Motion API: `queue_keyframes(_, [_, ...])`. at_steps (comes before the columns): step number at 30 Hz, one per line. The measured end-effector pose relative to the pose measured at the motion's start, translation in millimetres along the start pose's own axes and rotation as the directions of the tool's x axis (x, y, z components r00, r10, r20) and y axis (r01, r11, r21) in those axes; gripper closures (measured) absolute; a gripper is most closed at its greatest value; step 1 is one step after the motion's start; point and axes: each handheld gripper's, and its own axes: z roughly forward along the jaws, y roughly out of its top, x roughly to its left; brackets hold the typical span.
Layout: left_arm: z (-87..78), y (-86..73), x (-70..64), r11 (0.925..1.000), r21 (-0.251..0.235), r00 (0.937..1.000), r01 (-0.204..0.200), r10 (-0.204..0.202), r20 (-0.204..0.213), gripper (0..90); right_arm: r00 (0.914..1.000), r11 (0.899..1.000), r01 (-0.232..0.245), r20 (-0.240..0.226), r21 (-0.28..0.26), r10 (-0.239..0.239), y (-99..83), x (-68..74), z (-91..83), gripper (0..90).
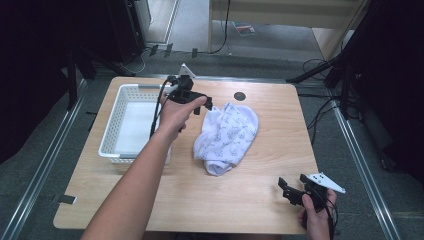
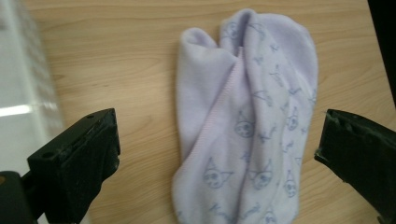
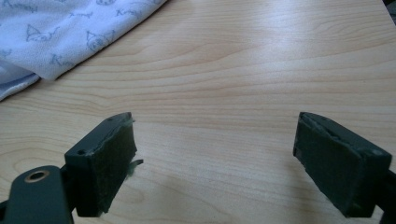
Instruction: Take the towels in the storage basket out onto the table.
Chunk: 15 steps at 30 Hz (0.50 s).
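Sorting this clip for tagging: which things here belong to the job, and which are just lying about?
In the job:
printed white cloth
white basket
left gripper, open above the cloth
right gripper, open, apart from it

Lying about:
black round spot on the table
cables on the floor

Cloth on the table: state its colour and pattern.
The cloth is pale lilac with small blue cat-face drawings, best seen in the left gripper view.

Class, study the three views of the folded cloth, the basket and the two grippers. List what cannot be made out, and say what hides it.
- cloth: its near end is cut off by the bottom edge of the left gripper view.
- white basket: part of its right wall is hidden behind the forearm and hand in the high view.
- left gripper: the hand covers much of it in the high view.
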Motion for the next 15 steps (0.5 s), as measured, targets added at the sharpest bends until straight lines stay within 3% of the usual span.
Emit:
queue_keyframes(3, [-11.5,-1.7,14.9,0.9997,-0.016,0.9997,0.018,-0.019,-0.014,0.0,1.0000,1.000,0.000,0.001,0.001,0.000,0.0,0.1,0.0,13.5])
queue_keyframes(10, [-31.8,-9.5,45.2,0.9995,-0.027,0.9967,0.015,-0.017,-0.080,0.0,1.0000,1.000,0.000,0.003,0.002,0.000,0.1,0.2,0.1,13.5])
queue_keyframes(15, [-42.8,-17.1,67.6,0.9985,-0.036,0.9958,0.042,-0.045,-0.080,0.0,1.0000,1.000,0.002,0.004,0.003,-0.002,0.1,0.4,0.3,13.5])
